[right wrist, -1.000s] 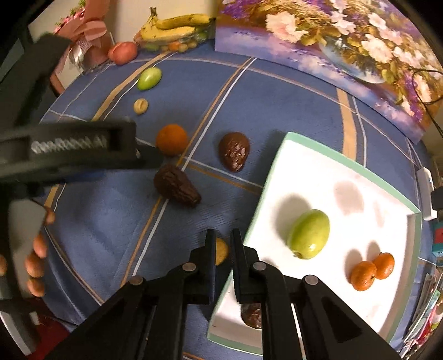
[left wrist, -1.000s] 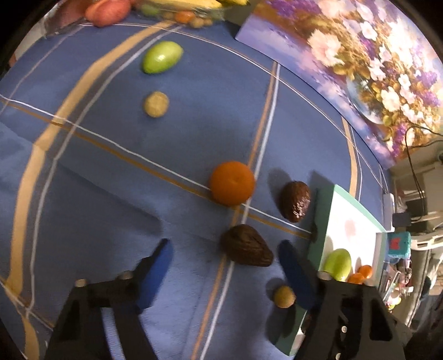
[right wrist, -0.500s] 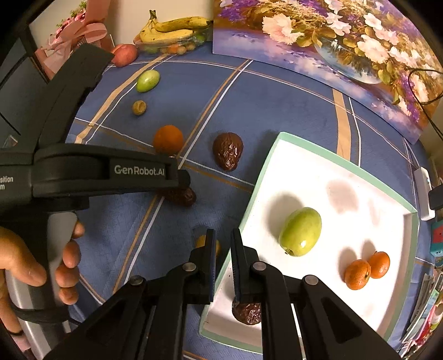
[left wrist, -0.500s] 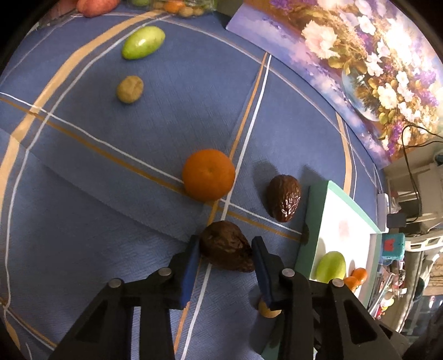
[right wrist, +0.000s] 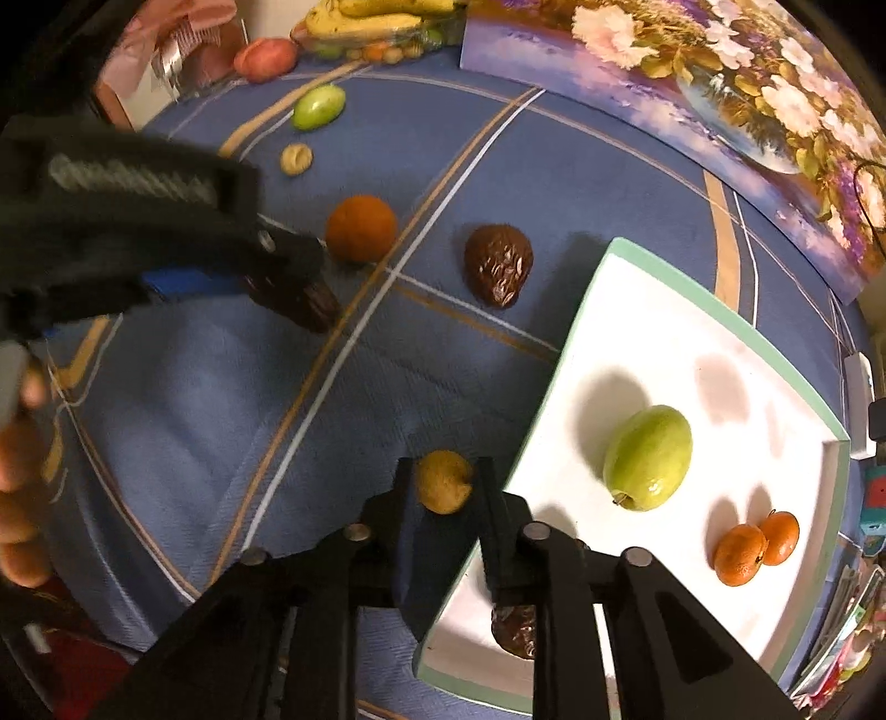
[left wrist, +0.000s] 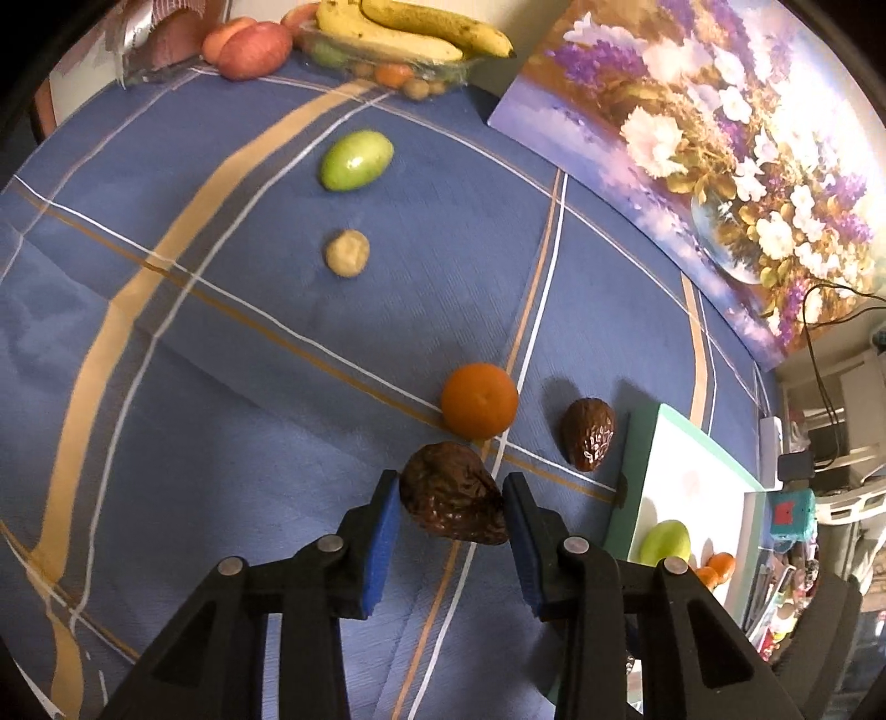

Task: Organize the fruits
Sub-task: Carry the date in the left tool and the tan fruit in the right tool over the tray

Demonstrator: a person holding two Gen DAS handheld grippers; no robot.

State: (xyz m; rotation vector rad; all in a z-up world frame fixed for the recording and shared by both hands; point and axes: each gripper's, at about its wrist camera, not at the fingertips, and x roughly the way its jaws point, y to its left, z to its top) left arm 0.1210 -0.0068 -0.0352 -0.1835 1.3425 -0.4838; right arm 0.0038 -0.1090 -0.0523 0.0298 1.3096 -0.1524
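Blue fingers (left wrist: 382, 526) of the left gripper (left wrist: 449, 523) are clamping a dark wrinkled fruit (left wrist: 455, 495) between them, one pad on each flank, over the blue plaid cloth (left wrist: 221, 387) covering the surface. In the right wrist view that gripper (right wrist: 277, 277) is showing blurred at the left, with the fruit's tip (right wrist: 315, 310) poking out below it and a person's hand (right wrist: 16, 487) at the frame edge.

Black fingers (right wrist: 490, 498) of the right gripper (right wrist: 444, 487) are parting around a small yellow-brown fruit (right wrist: 443, 481) lying on the cloth just beside the tray's edge; whether the pads are pressing on it I cannot tell.

An orange (left wrist: 479, 400) is sitting just beyond the held fruit, with a second dark wrinkled fruit (left wrist: 588, 435) near it, between the orange and the tray (right wrist: 692, 310). Farther off are lying a small tan fruit (left wrist: 346, 253) and a green one (left wrist: 357, 160).

On the white tray (green-rimmed) are resting a green fruit (right wrist: 648, 457), two small oranges (right wrist: 756, 545) touching each other, and a dark wrinkled one (right wrist: 515, 628) partly hidden behind the right gripper's frame.

Bananas (left wrist: 410, 30) and a reddish fruit (left wrist: 249, 50) are lying at the far edge, beside a flower painting (left wrist: 720, 138).
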